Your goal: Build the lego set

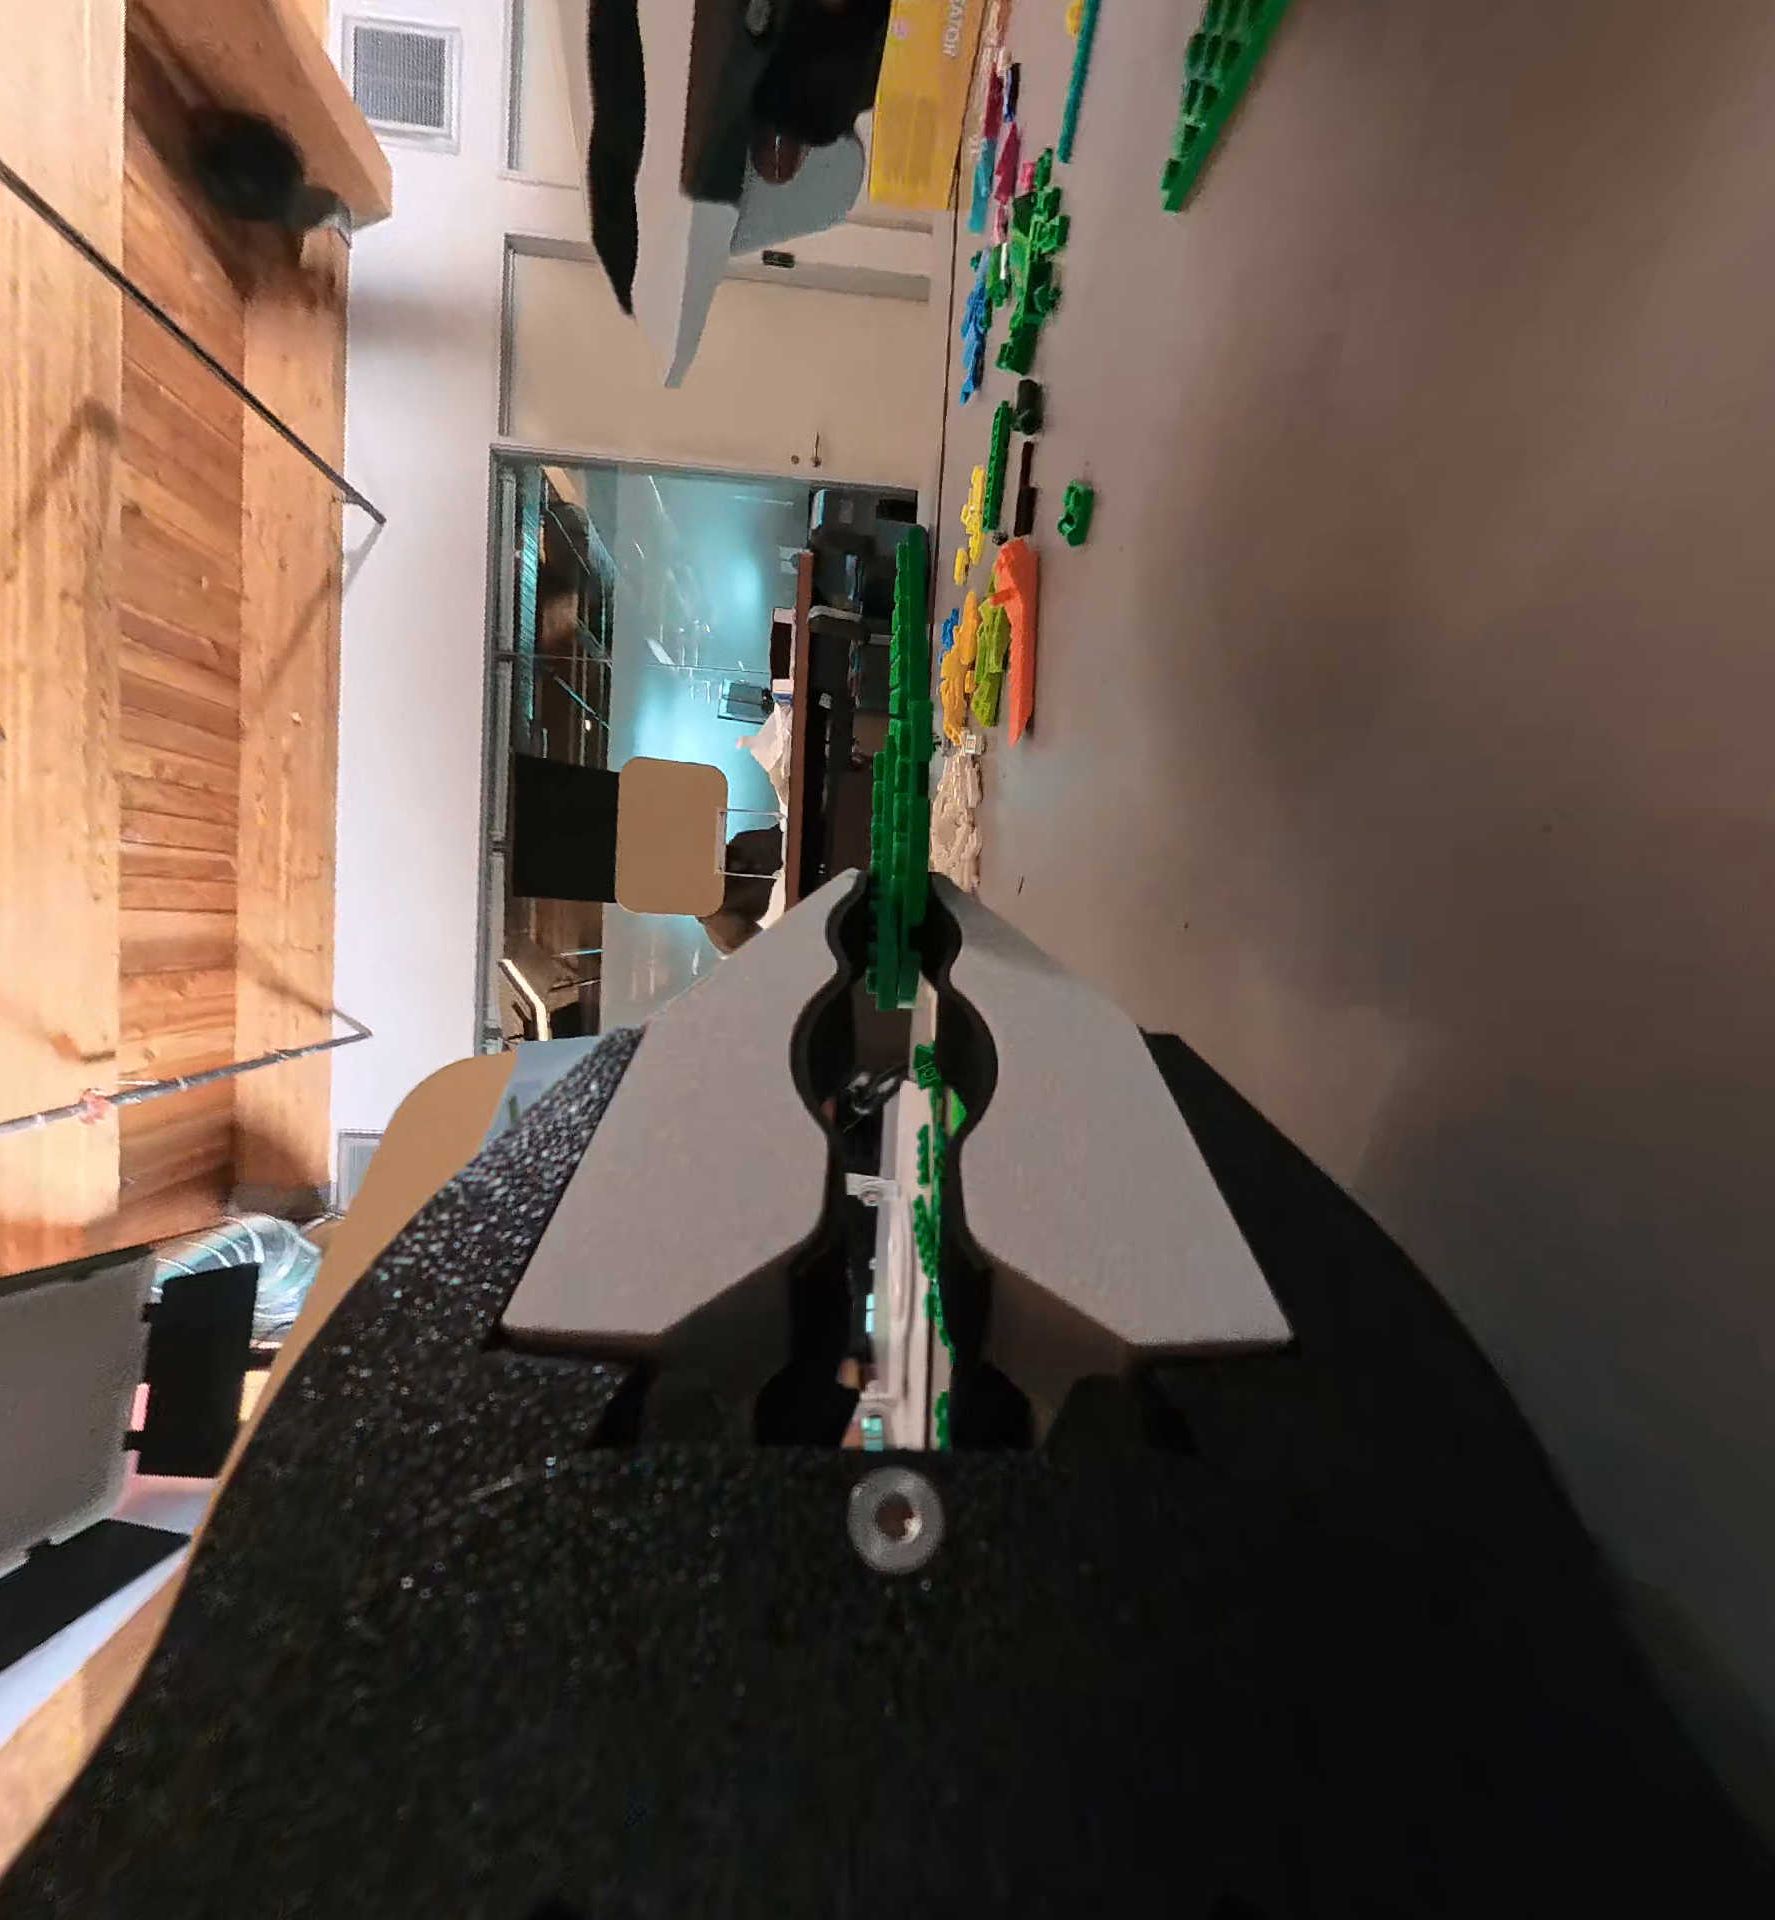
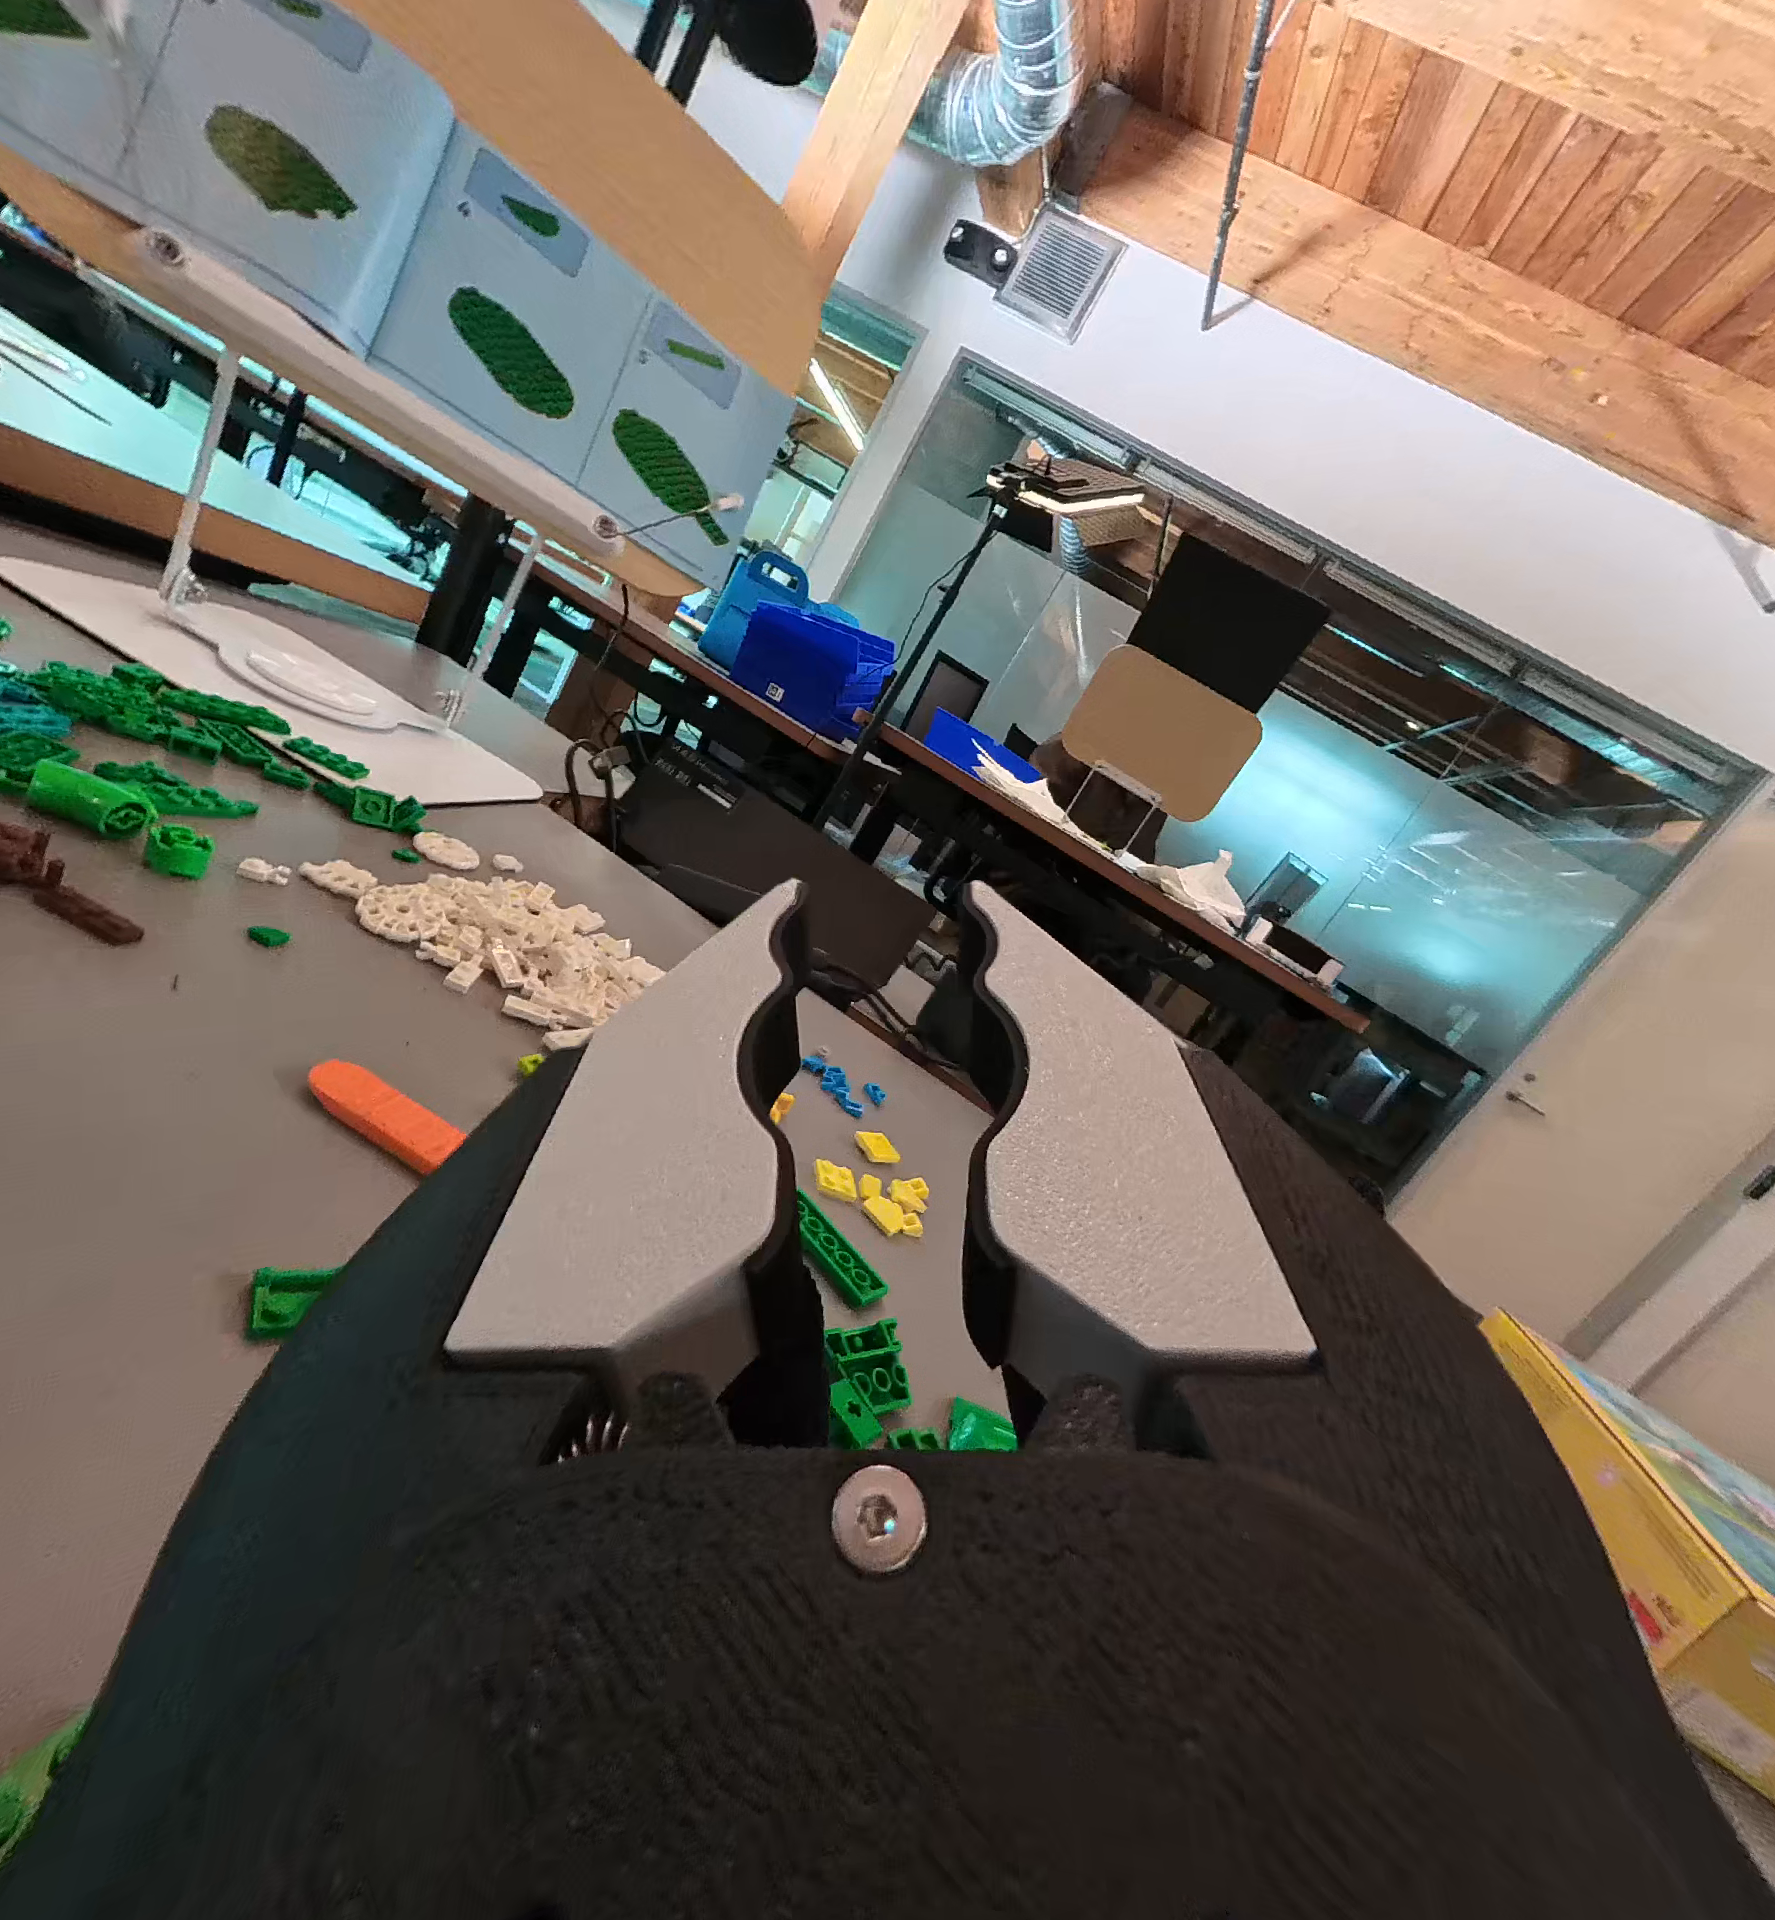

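My left gripper [image 1: 898,920] is shut on a flat green studded brick plate [image 1: 902,790]. The plate stands on edge between the two pads and reaches forward past the fingertips, above the grey table [image 1: 1382,831]. My right gripper [image 2: 881,914] is open with nothing between its fingers. It hovers over the grey table [image 2: 114,1143], above small yellow pieces [image 2: 878,1184], blue pieces [image 2: 841,1086] and green bricks [image 2: 847,1262]. An orange piece [image 2: 384,1117] lies just left of it. The right gripper also shows in the left wrist view [image 1: 717,260], far off at the top.
Heaps of loose bricks lie on the table: white [image 2: 509,935], green [image 2: 114,727], a brown piece [image 2: 10,852], and yellow, orange and green ones [image 1: 997,644]. A white stand with an instruction board [image 2: 363,208] is at the back left. A yellow box [image 2: 1693,1579] is at the right. The gap from one gripper's tips to the other's is roughly 20 centimetres. From either gripper's tips it is about 15 centimetres to the orange piece [image 2: 384,1117].
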